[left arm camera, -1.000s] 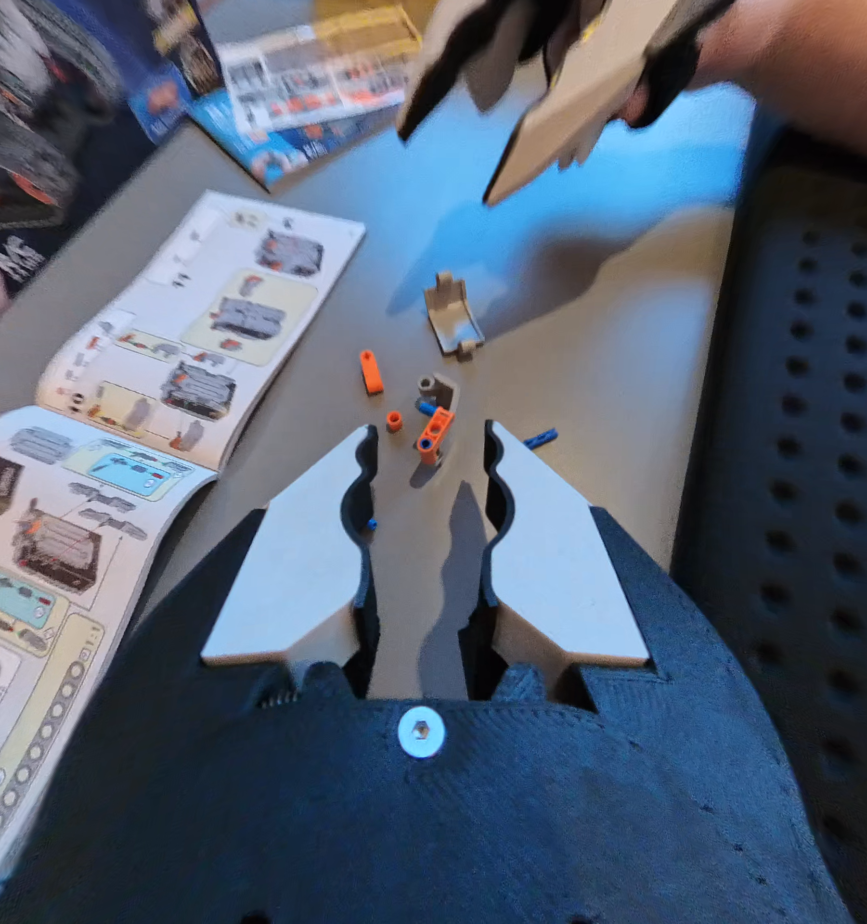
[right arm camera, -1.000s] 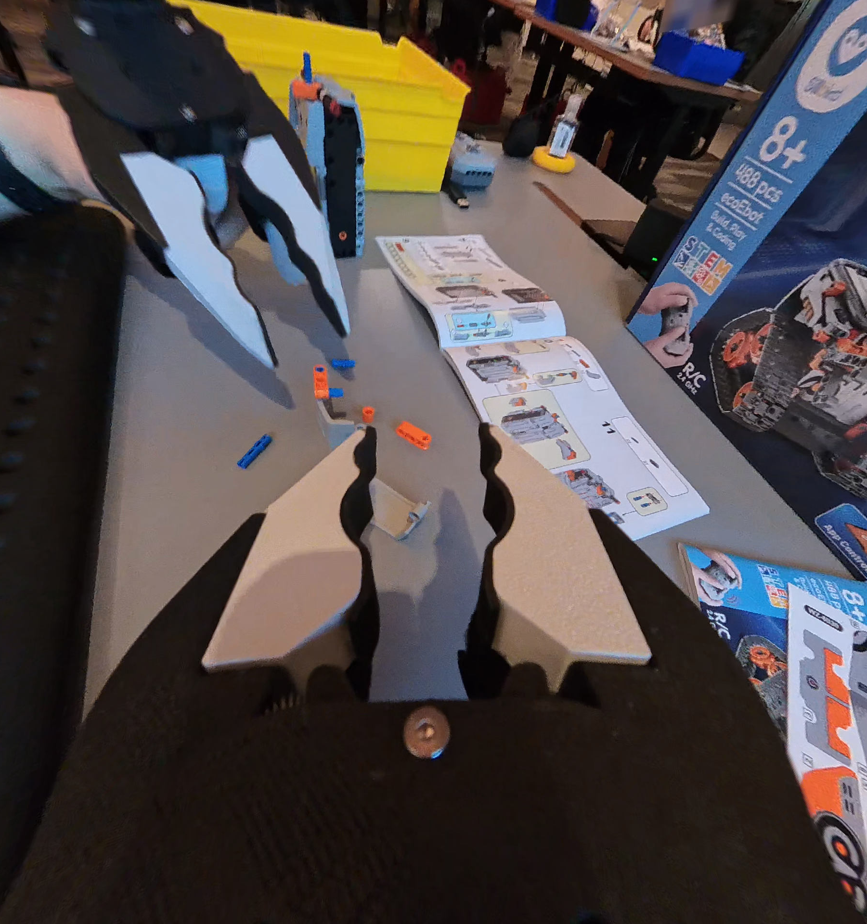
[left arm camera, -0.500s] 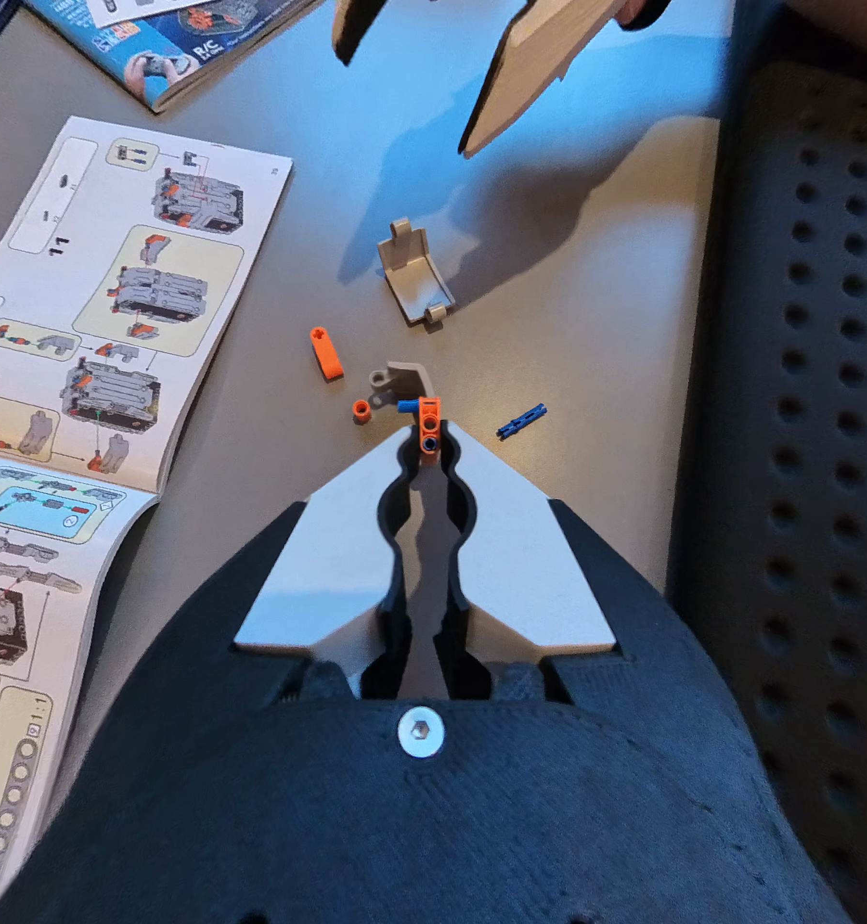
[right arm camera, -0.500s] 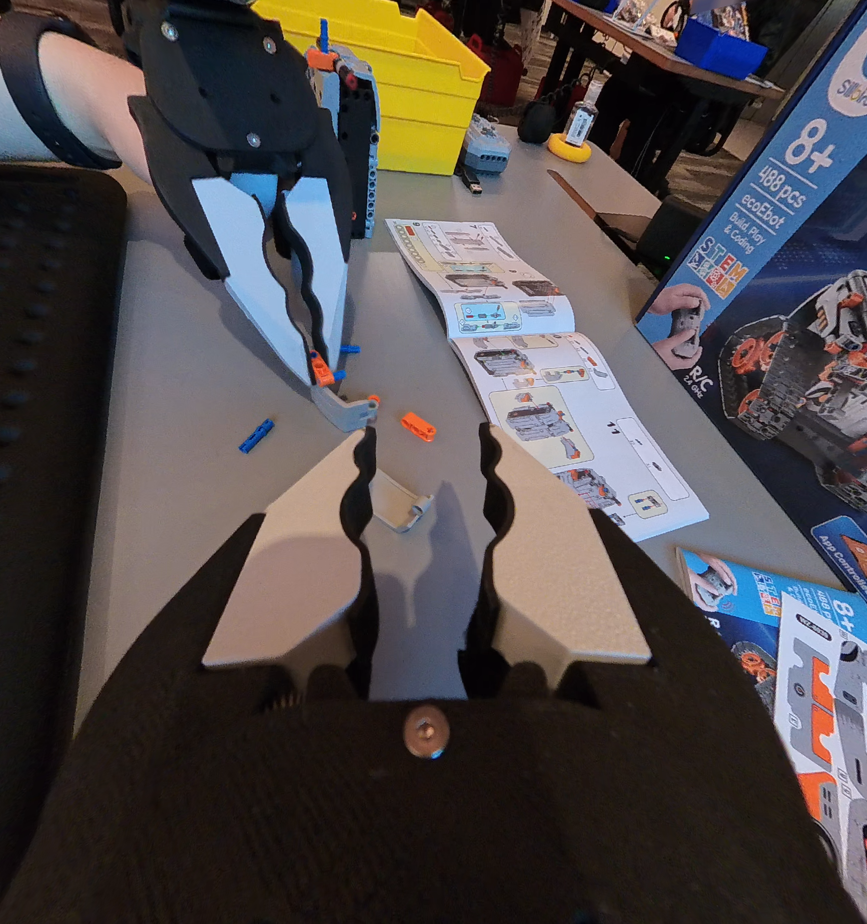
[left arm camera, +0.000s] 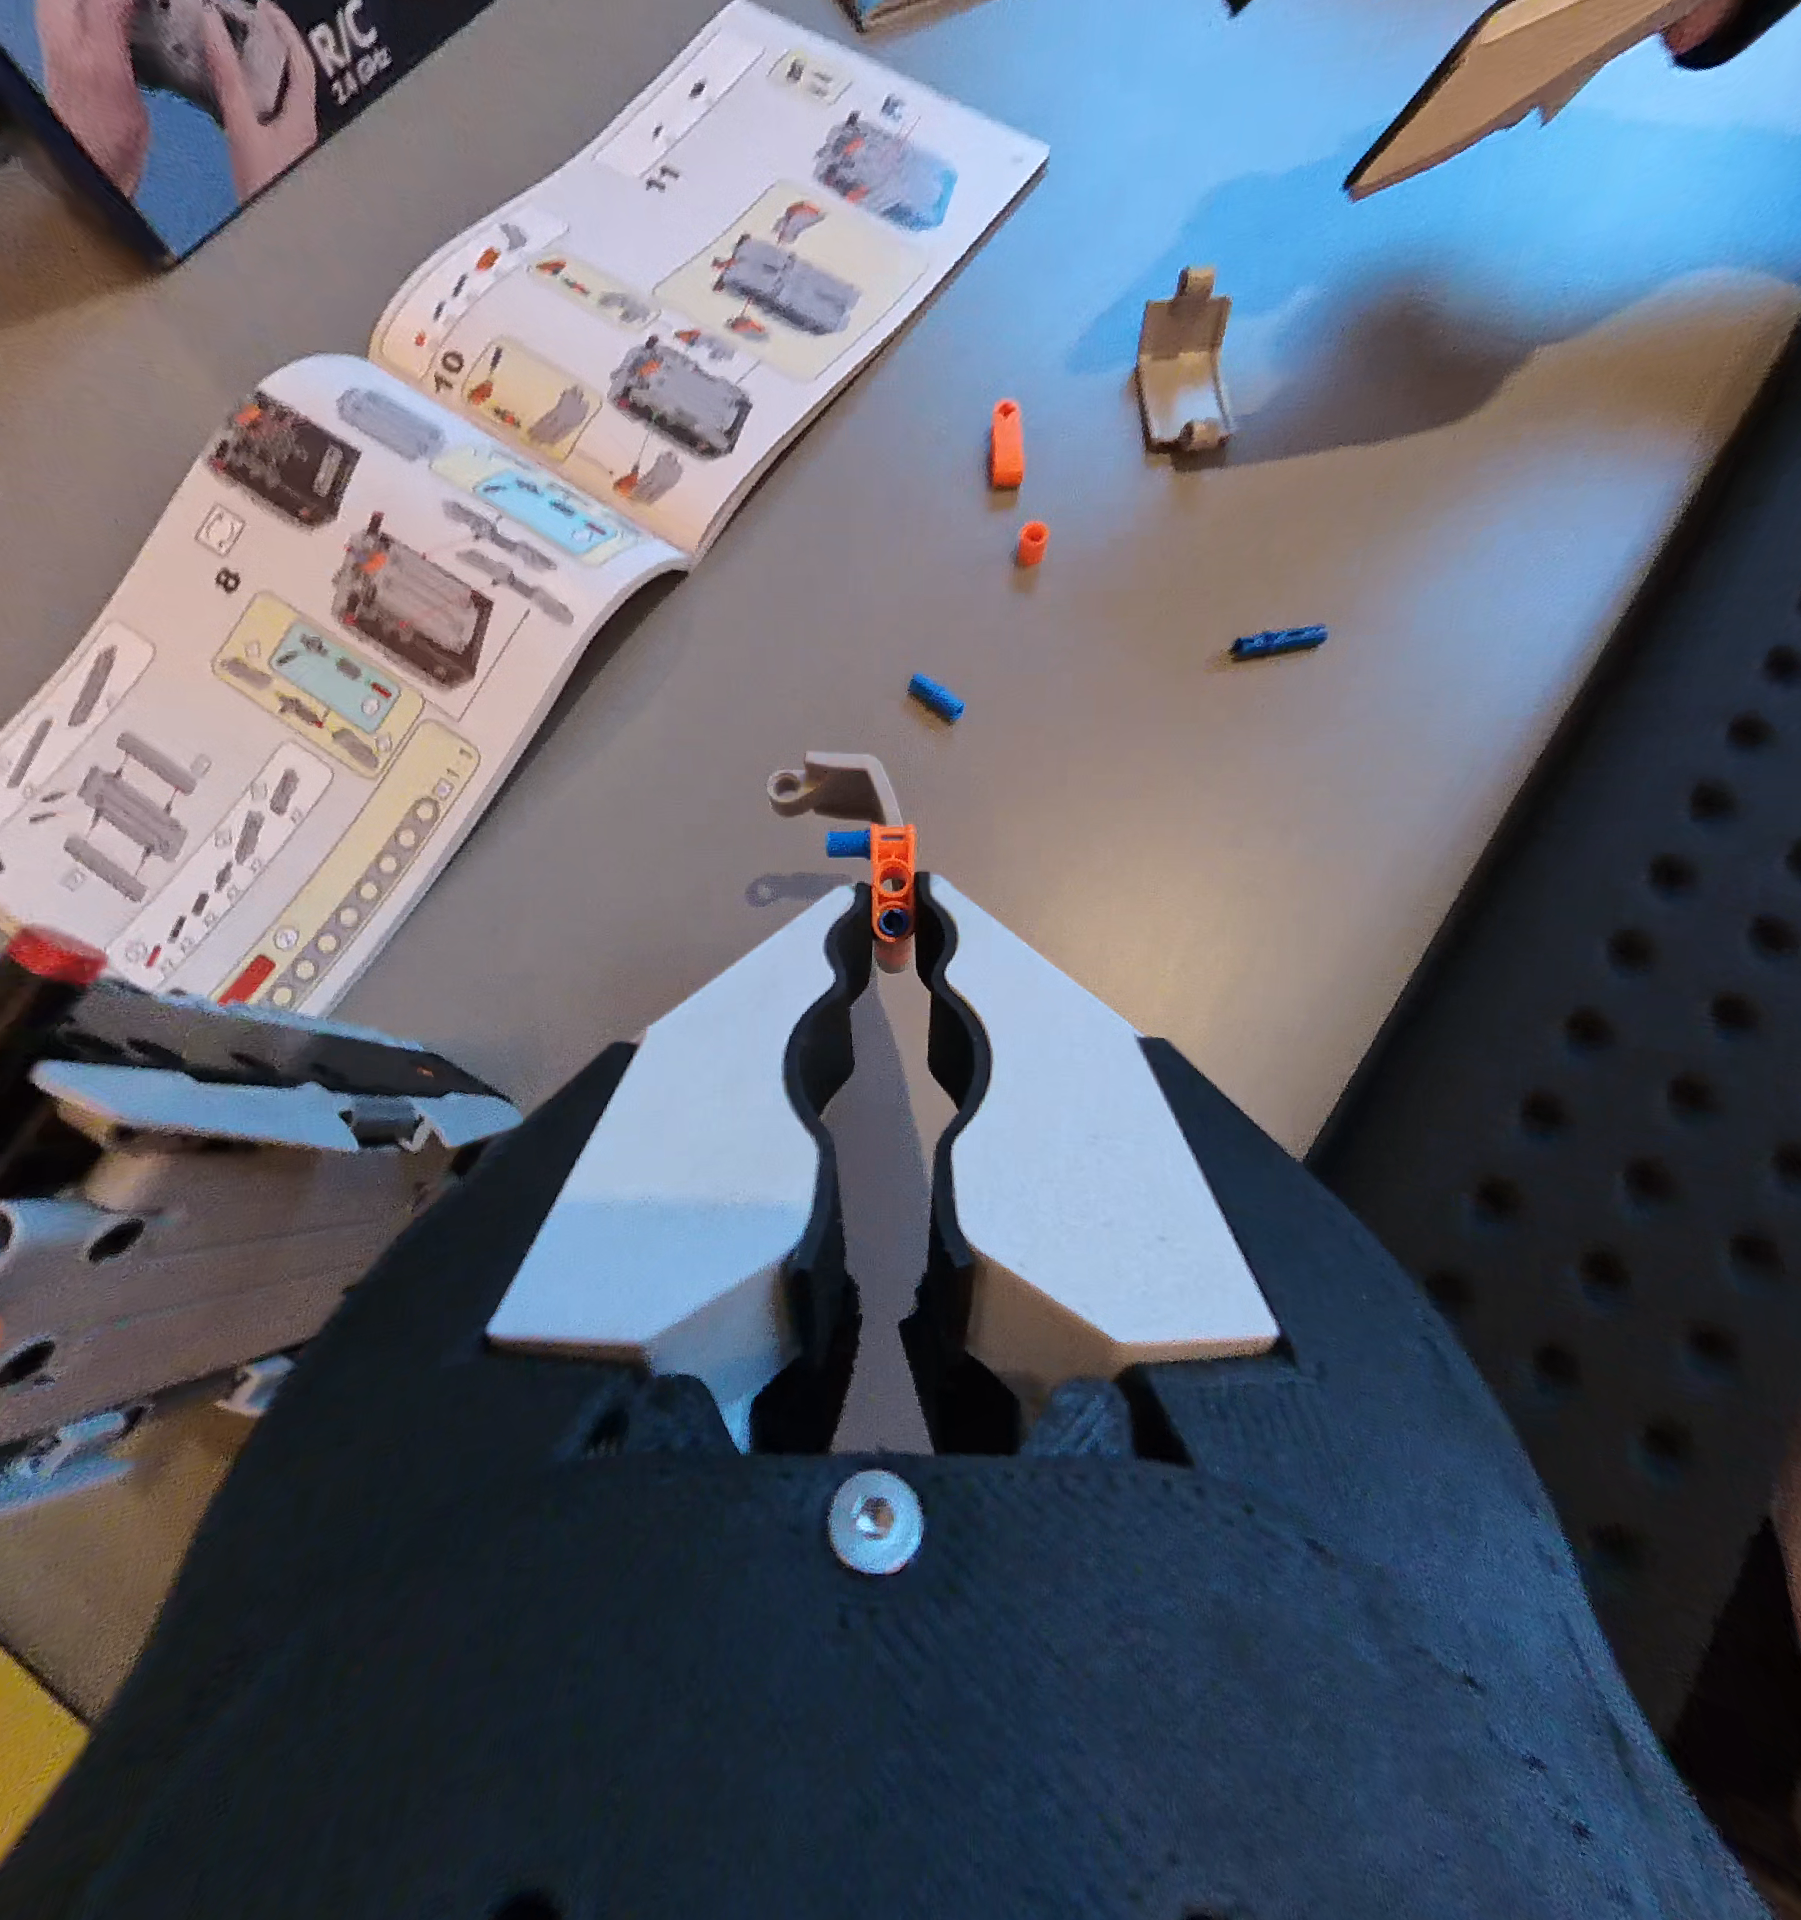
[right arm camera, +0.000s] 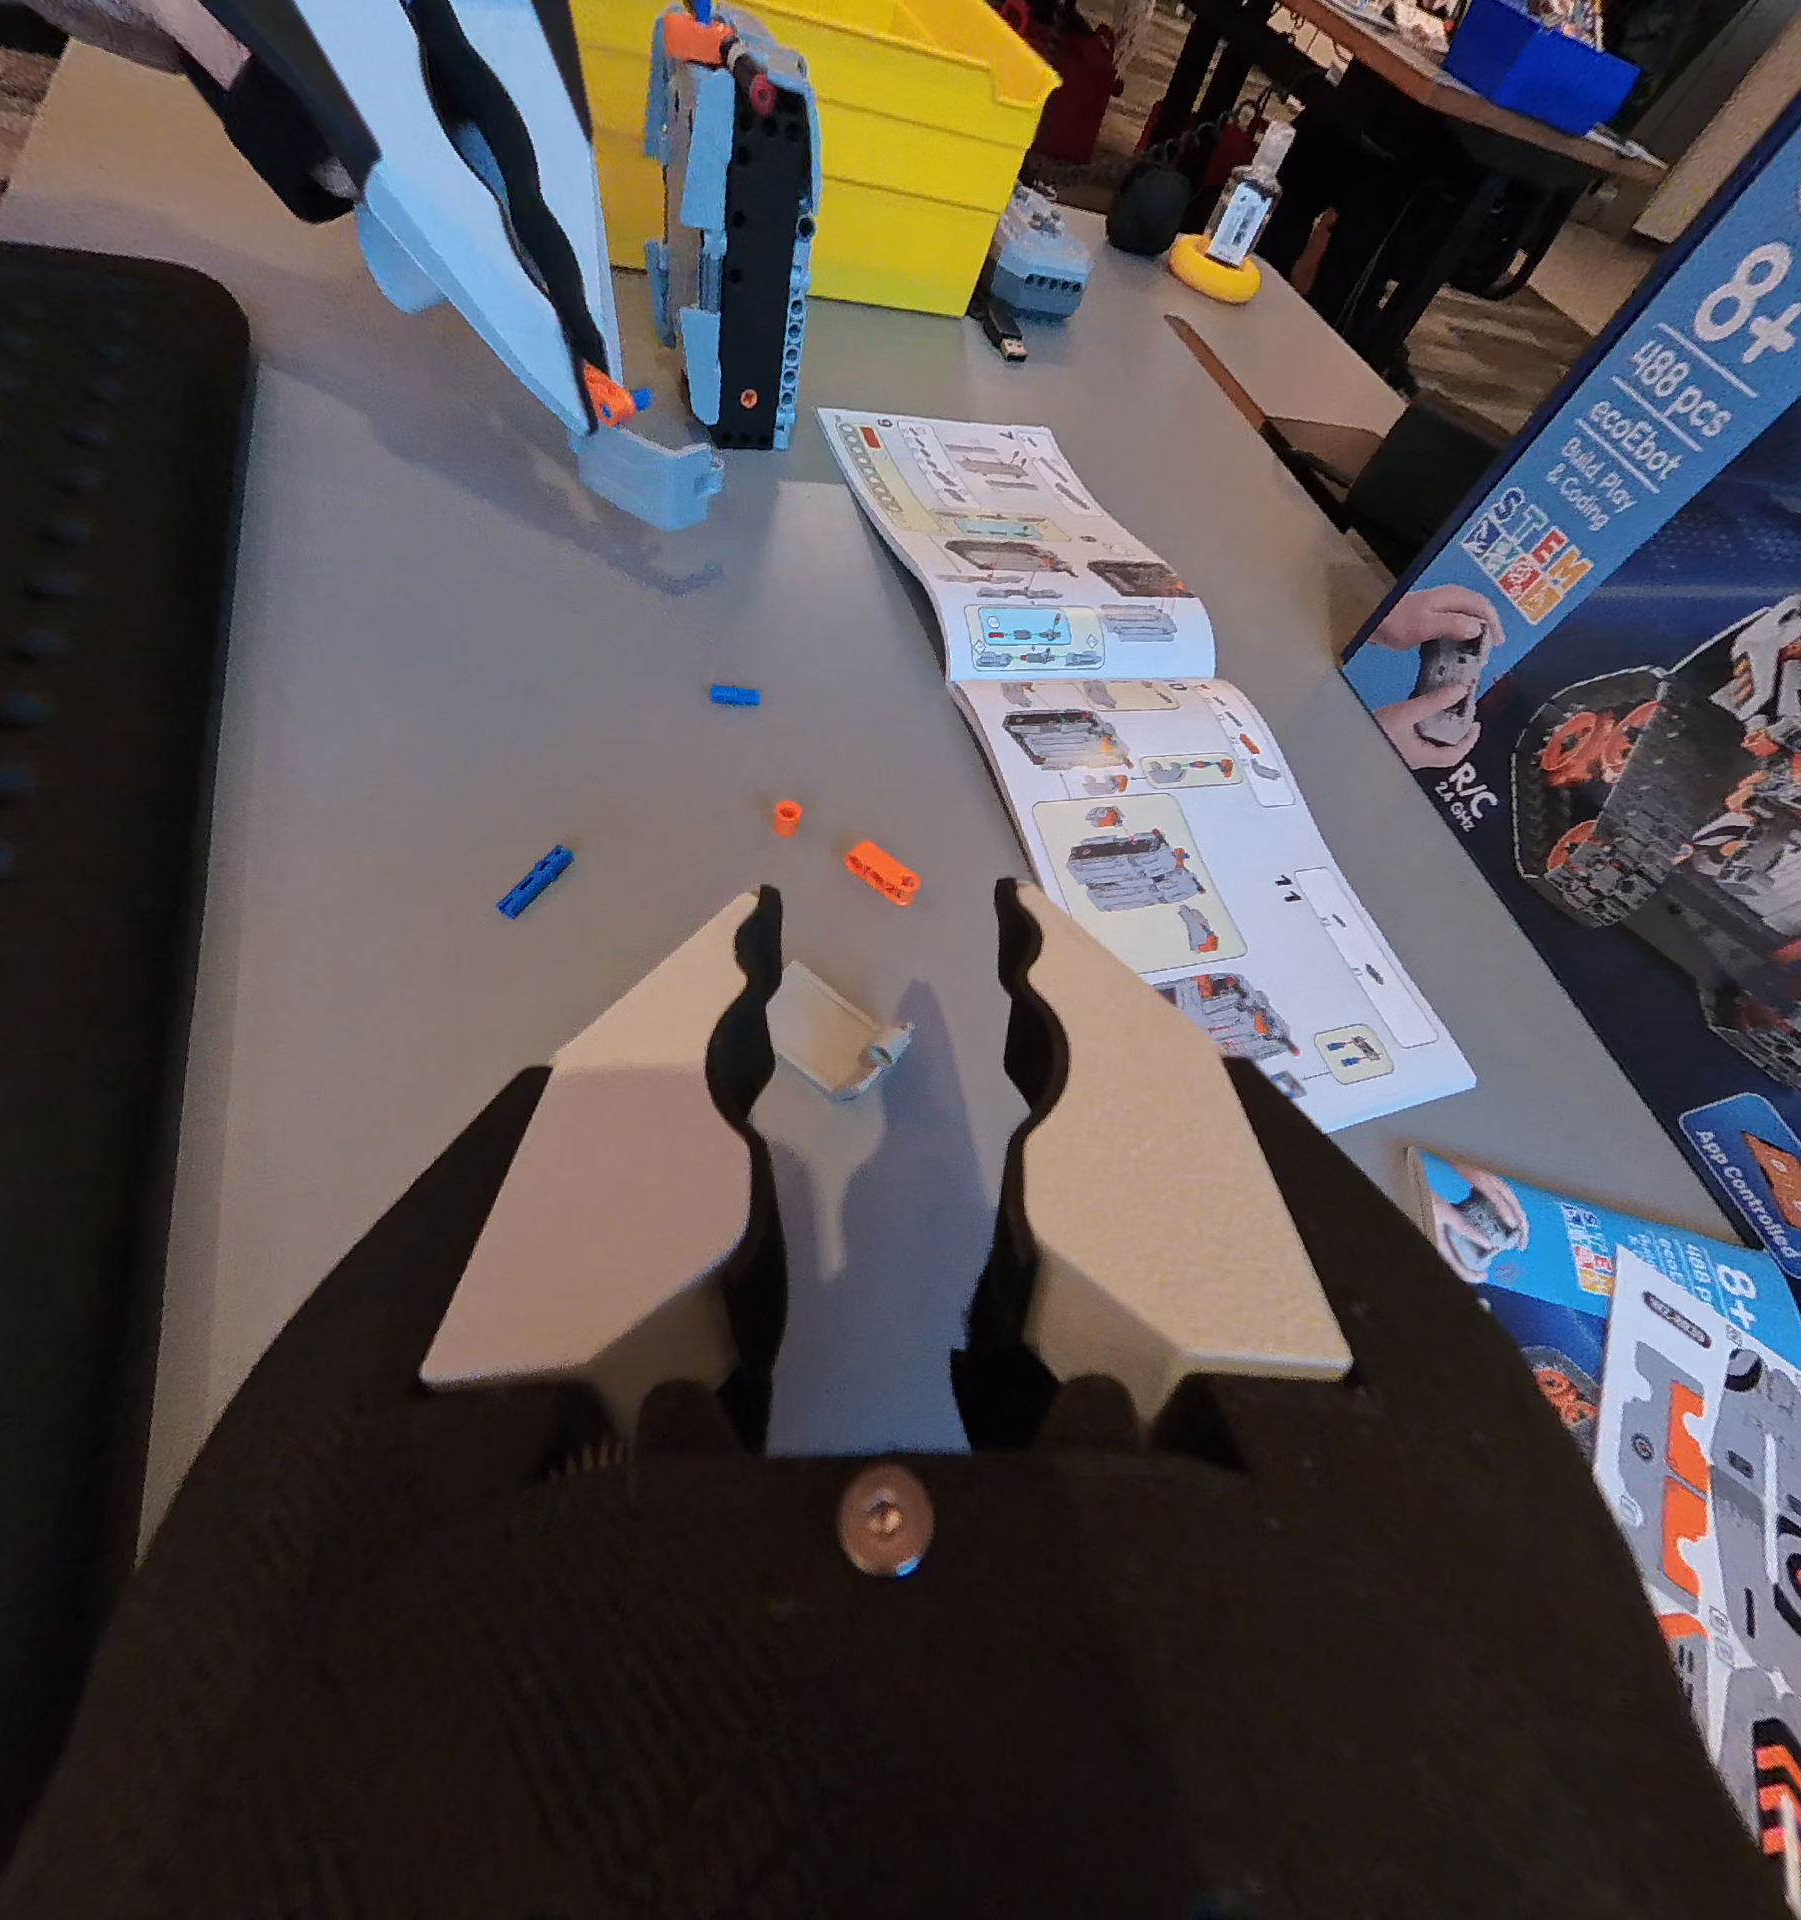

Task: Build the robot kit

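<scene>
An orange connector point(left arm camera: 891, 883) with a grey curved panel point(left arm camera: 842, 787) attached is pinched at the tips of the left hand-held gripper point(left arm camera: 888, 906), above the matte grey counter point(left arm camera: 1135, 831). The right hand-held gripper point(right arm camera: 880, 902) is held apart and empty over a grey hinged plate point(right arm camera: 836, 1031).

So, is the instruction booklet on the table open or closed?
Open: the instruction booklet lies spread flat on the table, with printed pages showing on both sides of its fold.

Smooth, glossy plastic is seen in the orange connector point(left arm camera: 892, 881) and the grey curved panel point(right arm camera: 836, 1029). A matt grey table point(right arm camera: 439, 665) and a glossy paper instruction booklet point(right arm camera: 1135, 748) are shown.
</scene>
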`<state>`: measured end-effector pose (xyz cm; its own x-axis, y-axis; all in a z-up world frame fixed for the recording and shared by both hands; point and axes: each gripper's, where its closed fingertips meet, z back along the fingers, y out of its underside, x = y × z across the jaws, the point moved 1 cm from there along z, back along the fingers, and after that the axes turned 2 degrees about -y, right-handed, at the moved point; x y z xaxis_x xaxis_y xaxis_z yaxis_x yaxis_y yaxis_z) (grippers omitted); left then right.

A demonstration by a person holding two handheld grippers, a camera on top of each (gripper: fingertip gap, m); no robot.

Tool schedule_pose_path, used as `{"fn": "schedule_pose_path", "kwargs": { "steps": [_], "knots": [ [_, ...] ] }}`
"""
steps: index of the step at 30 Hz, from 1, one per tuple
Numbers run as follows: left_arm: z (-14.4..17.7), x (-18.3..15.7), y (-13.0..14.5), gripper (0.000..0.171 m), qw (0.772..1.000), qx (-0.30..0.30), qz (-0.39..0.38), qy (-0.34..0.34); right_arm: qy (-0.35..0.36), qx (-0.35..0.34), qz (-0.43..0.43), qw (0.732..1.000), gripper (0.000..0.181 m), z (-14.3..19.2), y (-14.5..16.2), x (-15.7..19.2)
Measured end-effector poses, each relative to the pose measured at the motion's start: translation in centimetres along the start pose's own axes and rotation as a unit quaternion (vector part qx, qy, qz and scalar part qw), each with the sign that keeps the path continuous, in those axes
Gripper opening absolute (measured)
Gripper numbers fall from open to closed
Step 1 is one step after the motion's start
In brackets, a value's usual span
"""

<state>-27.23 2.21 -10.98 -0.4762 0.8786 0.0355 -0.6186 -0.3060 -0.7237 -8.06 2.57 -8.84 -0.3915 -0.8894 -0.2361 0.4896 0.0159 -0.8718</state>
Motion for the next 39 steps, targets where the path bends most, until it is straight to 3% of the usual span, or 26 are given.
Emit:
{"fn": "schedule_pose_path", "kwargs": {
  "steps": [39],
  "knots": [
    [-1.4,1.1,2.6,0.011,0.998,-0.004,0.065,0.005,0.03,0.056,-0.052,0.997,0.041,0.5,2.8,-2.1]
  ]
}}
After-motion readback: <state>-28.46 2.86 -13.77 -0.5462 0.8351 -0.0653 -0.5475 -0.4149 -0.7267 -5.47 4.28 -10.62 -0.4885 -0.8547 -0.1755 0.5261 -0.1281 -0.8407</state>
